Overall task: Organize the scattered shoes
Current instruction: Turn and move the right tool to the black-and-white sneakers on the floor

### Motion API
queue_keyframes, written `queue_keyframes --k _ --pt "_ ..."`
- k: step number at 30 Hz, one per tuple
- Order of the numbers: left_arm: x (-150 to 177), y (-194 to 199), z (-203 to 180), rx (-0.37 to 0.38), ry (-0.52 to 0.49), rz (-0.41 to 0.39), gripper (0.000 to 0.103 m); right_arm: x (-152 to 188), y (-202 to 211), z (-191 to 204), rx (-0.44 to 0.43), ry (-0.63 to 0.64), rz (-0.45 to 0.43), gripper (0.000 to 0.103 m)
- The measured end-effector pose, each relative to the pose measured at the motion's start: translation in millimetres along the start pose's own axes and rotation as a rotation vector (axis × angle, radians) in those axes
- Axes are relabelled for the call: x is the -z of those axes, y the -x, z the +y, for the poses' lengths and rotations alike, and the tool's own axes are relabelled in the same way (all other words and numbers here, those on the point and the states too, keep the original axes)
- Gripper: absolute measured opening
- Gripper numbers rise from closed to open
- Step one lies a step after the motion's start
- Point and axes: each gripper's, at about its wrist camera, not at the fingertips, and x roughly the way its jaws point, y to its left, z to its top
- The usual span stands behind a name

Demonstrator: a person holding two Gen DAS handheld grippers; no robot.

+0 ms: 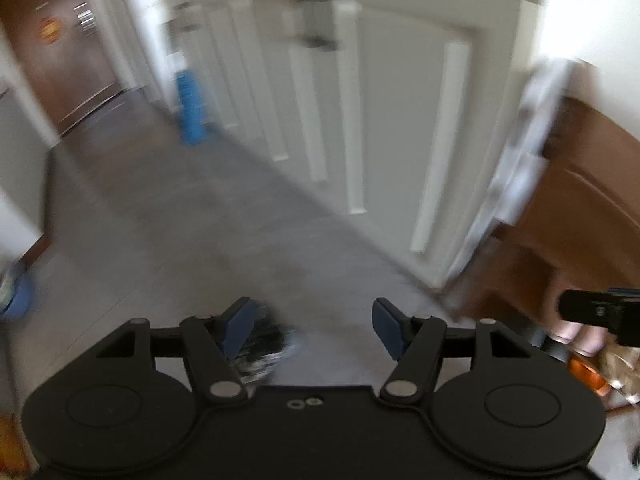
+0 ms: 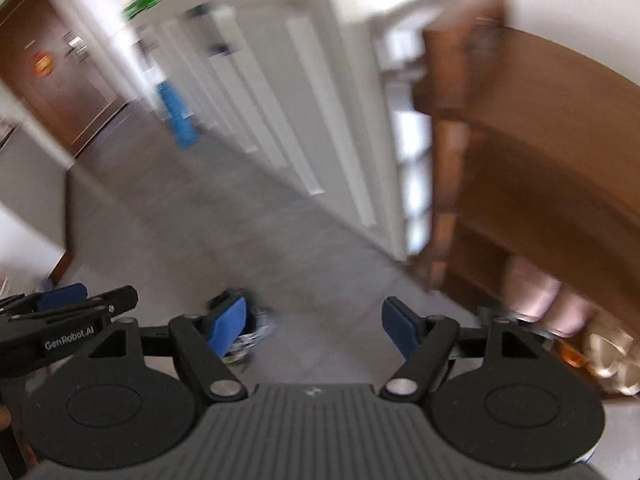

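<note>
**Both grippers empty, one shoe still loose on the floor**

Grey tiled hallway floor (image 1: 168, 232) runs past white panelled doors, everything smeared by blur. A dark shoe with white markings (image 1: 264, 348) lies on it, apart from the brown wooden shoe rack (image 2: 540, 184), where pale pink shoes (image 2: 548, 304) already sit. The left gripper (image 1: 312, 326) and right gripper (image 2: 314, 326) both gape, holding nothing. Judging by this, tidying is partly done.

The floor (image 1: 168, 216) looks like matt grey tile. The shelf (image 2: 540, 152) is brown wood. Each tool (image 1: 312, 326) (image 2: 314, 324) is matt black plastic with blue pads (image 2: 228, 322).
</note>
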Motion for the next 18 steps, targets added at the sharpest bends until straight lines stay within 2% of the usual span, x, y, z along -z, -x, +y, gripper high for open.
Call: queue_keyframes --k 3,6,9,15,18 --pt "0.8 -6.7 40.9 -0.036 0.083 0.016 0.065 -9.0 -6.2 38.6 -0.025 0.072 0.006 0.078" --pt "-2.2 -16.2 58.5 -0.03 0.139 0.039 0.065 -19.2 -14.3 57.4 -0.017 0.115 0.023 0.078" --pt "-6.0 -26.9 69.3 -0.017 0.154 0.069 0.065 -22.1 -28.1 71.1 -0.002 0.113 0.057 0.078" --pt "-31.4 -55.3 98.3 -0.025 0.148 0.117 0.065 -49.9 -83.8 90.3 0.007 0.117 0.117 0.078" --pt "-50.8 -69.2 117.1 -0.032 0.128 0.137 0.065 -81.5 -118.9 106.4 0.0 0.127 0.147 0.078"
